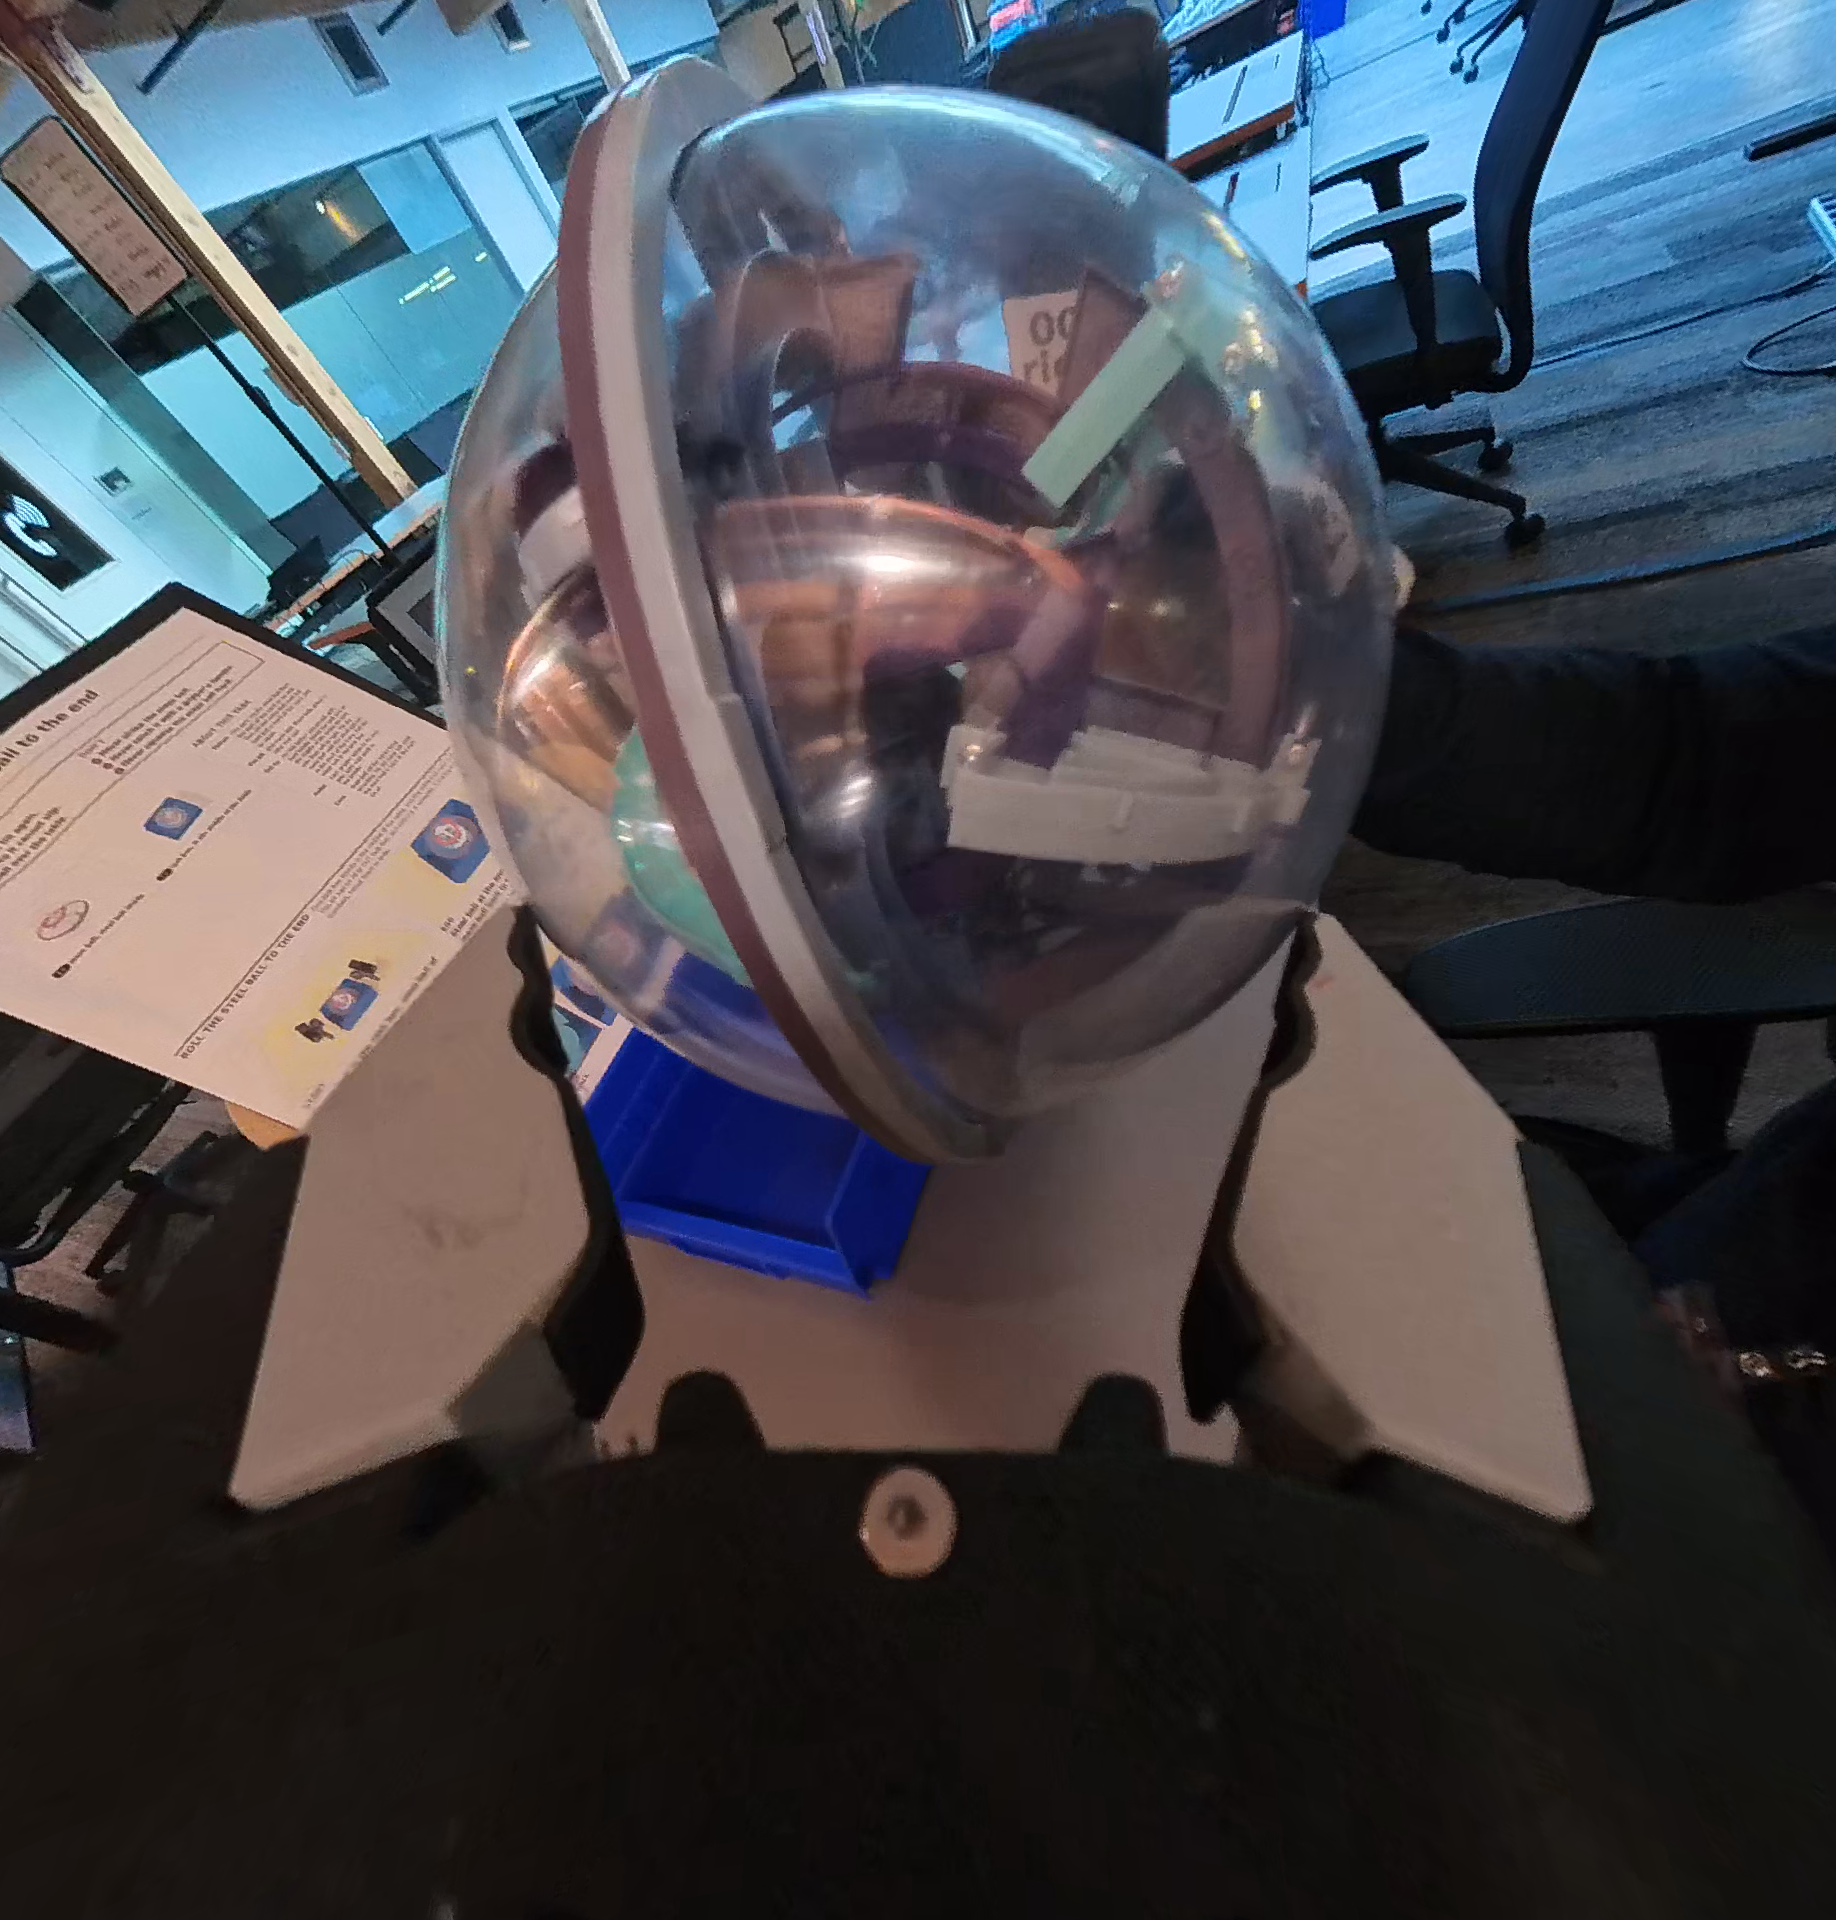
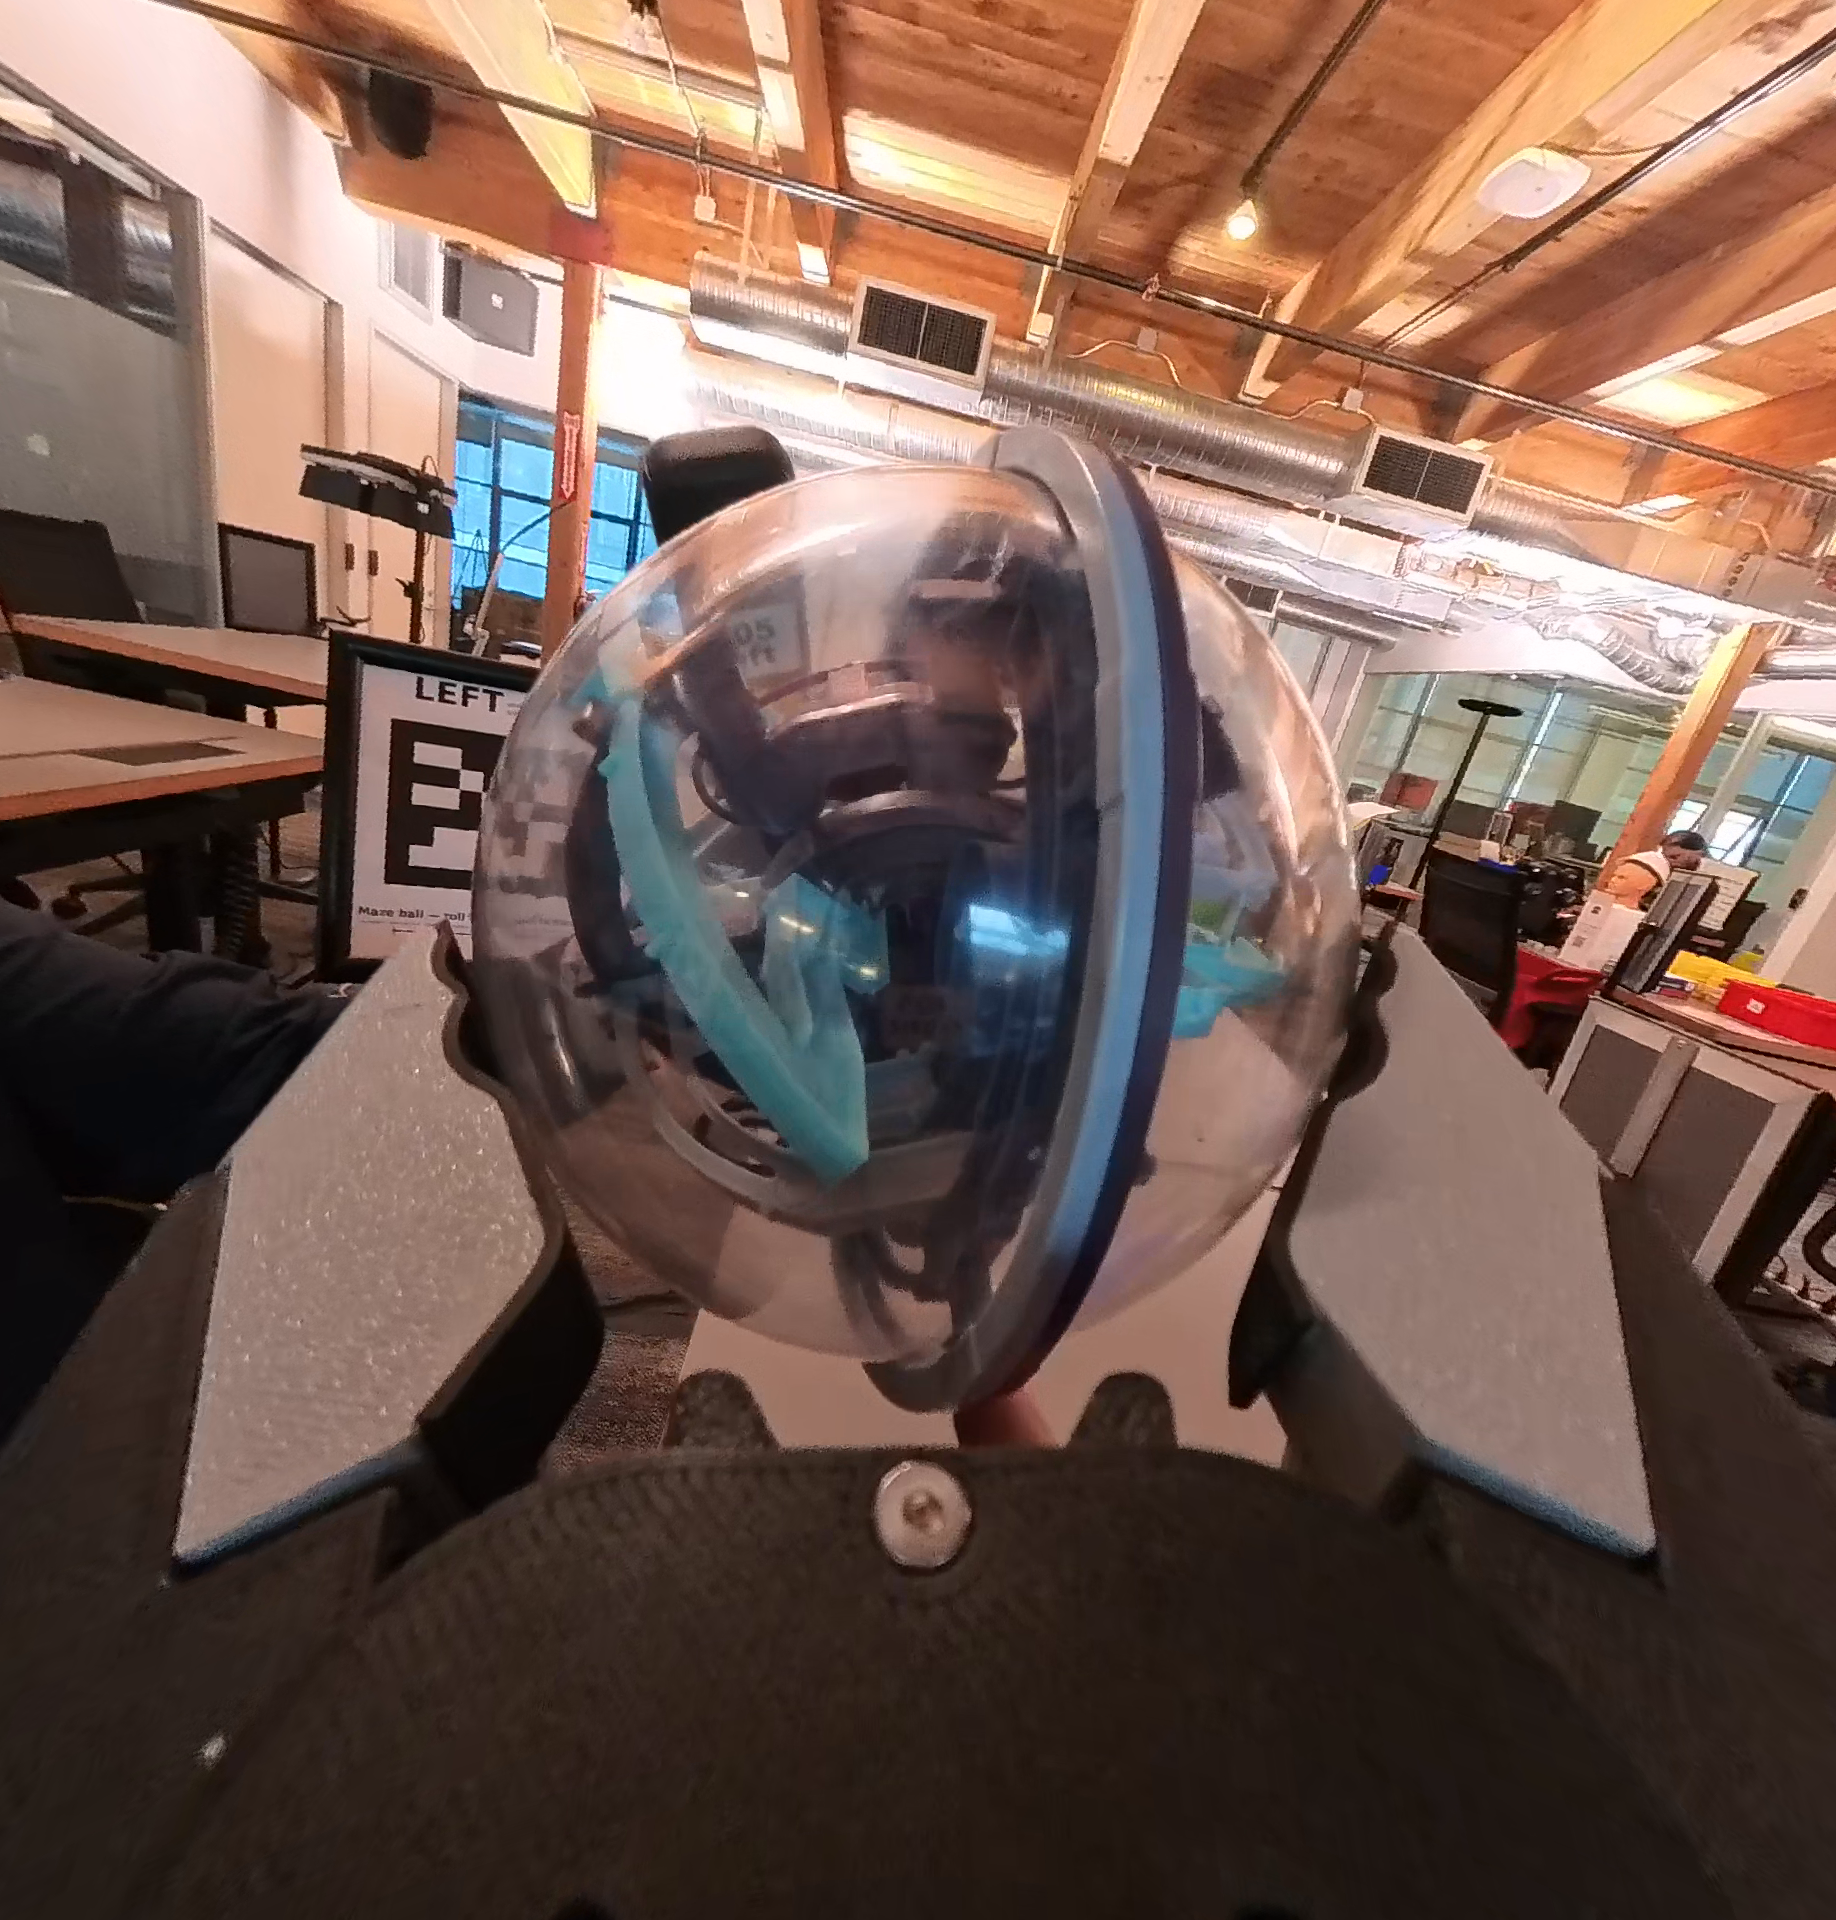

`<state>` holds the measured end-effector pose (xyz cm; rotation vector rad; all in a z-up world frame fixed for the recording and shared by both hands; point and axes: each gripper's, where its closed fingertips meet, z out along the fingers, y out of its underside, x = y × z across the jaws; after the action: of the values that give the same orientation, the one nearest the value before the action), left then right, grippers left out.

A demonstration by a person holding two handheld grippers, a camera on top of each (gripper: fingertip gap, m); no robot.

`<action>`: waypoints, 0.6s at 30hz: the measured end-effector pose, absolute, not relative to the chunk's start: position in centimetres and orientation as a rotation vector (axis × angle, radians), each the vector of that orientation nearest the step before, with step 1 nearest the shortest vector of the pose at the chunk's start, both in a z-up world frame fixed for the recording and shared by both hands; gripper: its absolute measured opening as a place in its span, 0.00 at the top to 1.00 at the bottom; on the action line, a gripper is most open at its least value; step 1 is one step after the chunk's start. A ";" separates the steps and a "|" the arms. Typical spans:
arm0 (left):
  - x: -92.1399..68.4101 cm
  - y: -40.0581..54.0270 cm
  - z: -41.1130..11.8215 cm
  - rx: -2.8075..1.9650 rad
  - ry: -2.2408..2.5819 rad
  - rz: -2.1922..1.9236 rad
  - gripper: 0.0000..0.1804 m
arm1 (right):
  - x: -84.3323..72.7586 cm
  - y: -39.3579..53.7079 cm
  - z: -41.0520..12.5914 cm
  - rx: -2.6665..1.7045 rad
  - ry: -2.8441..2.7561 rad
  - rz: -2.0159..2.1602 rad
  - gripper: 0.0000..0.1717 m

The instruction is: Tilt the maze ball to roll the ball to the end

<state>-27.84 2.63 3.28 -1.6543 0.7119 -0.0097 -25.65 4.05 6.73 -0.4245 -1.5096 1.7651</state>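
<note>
- Office space all around: wooden ceiling beams and ducting across the top of the right wrist view, desks and swivel chairs at the upper right of the left wrist view.
- Low in the left view sits a pale surface point(image 1: 997, 1247) with a blue bin point(image 1: 748, 1174) on it, and a printed instruction sheet point(image 1: 197, 831) at the left edge.
- Maze ball point(image 1: 924, 623) fills the middle of both frames, lifted clear of the surface and tipped so its rim band runs on a diagonal.
- Left tool point(image 1: 914, 935) is spread wide and clamped on the clear shell, fingers touching the lower flanks on both sides.
- Right tool point(image 2: 909, 966) is doing the same from the opposite side, pads up against the shell at mid height. So it's a two-tool hold.
- Can't pick out the little steel ball inside; the tracks are blurry and full of reflections, so no idea how far along the run is.
- My take for the tilt: rotate both tools together, slowly and in small amounts, so the ball doesn't hop off a track.
- Smooth round shell looks slippery to me, so I'd keep the squeeze even and hold it over the surface in case it slides.
</note>
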 end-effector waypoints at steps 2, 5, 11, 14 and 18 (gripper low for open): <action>-27.9 2.7 3.0 -1.664 0.702 -0.018 0.25 | -25.7 4.1 6.7 -0.432 -1.507 1.768 0.08; -28.0 2.8 2.5 -1.671 0.684 -0.044 0.25 | -25.8 4.2 6.4 -0.459 -1.509 1.779 0.08; -28.2 2.9 1.1 -1.686 0.640 -0.115 0.25 | -26.3 4.5 4.9 -0.537 -1.508 1.820 0.09; -28.3 3.1 0.0 -1.694 0.616 -0.152 0.25 | -26.6 4.8 3.7 -0.580 -1.504 1.847 0.09; -28.4 3.3 -1.8 -1.712 0.580 -0.198 0.25 | -26.9 5.1 1.9 -0.631 -1.492 1.884 0.09</action>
<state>-28.38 3.28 -1.80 -1.7122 0.5796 -0.1983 -26.85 5.06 1.89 -0.6313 -1.4921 1.8843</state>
